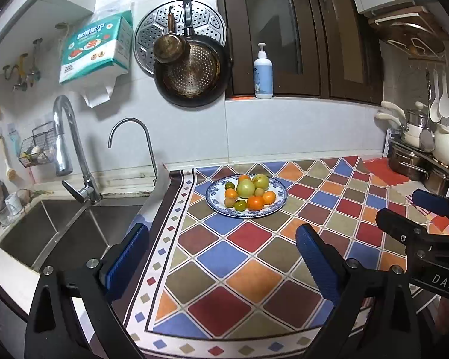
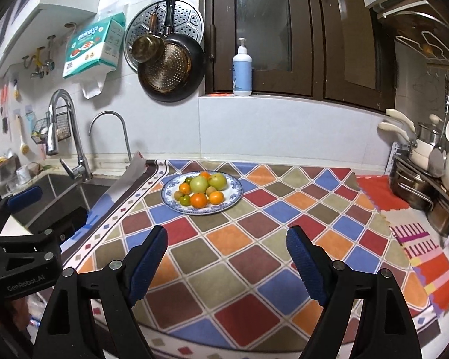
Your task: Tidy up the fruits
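A blue-and-white plate (image 1: 277, 202) (image 2: 232, 197) sits on the checked cloth near the back wall. It holds several fruits: two large green ones (image 1: 245, 188) (image 2: 199, 184), orange ones (image 1: 256, 202) (image 2: 199, 200) and small dark green ones (image 1: 240, 205). My left gripper (image 1: 223, 243) is open and empty, well short of the plate. My right gripper (image 2: 227, 243) is open and empty, also short of the plate. The right gripper shows at the right edge of the left wrist view (image 1: 416, 214); the left gripper shows at the left edge of the right wrist view (image 2: 30, 206).
A steel sink (image 1: 57, 233) with two taps (image 1: 71, 149) lies left of the cloth. Pots and a rack (image 2: 428, 176) stand at the right. Pans (image 1: 191, 68) hang on the wall; a pump bottle (image 1: 263, 74) stands on the sill.
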Demonstrator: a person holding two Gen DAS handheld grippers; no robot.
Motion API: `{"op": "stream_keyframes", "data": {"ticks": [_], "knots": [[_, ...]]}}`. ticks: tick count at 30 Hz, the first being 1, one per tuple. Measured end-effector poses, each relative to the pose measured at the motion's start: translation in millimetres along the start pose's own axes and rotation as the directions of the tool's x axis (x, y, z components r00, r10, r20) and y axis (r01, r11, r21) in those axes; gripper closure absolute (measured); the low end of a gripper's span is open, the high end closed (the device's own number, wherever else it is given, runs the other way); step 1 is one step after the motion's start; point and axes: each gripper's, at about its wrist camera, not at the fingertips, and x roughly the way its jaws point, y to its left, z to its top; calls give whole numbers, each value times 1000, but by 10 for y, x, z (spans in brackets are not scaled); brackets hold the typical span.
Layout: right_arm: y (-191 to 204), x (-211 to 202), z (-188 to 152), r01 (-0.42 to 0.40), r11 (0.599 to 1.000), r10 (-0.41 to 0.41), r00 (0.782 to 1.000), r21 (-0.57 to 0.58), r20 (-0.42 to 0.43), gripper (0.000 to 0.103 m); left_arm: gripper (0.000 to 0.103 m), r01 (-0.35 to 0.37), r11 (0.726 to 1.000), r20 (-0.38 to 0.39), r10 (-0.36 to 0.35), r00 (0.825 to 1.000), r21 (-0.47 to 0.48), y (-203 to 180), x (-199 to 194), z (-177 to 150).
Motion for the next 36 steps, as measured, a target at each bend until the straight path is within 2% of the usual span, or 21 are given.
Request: {"op": "stream_keyframes", "data": {"ticks": [13,36], "knots": [[-6,-290,-115,-2,1000,2,1000,-5,17,21,1,-22,1000,17,22,1000,7,-32,-277,-83],[-45,-403,-134,8,1000,-8,999,-2,35,21,0,-22,1000,25,22,999,12,-57,-401,-95]]}}
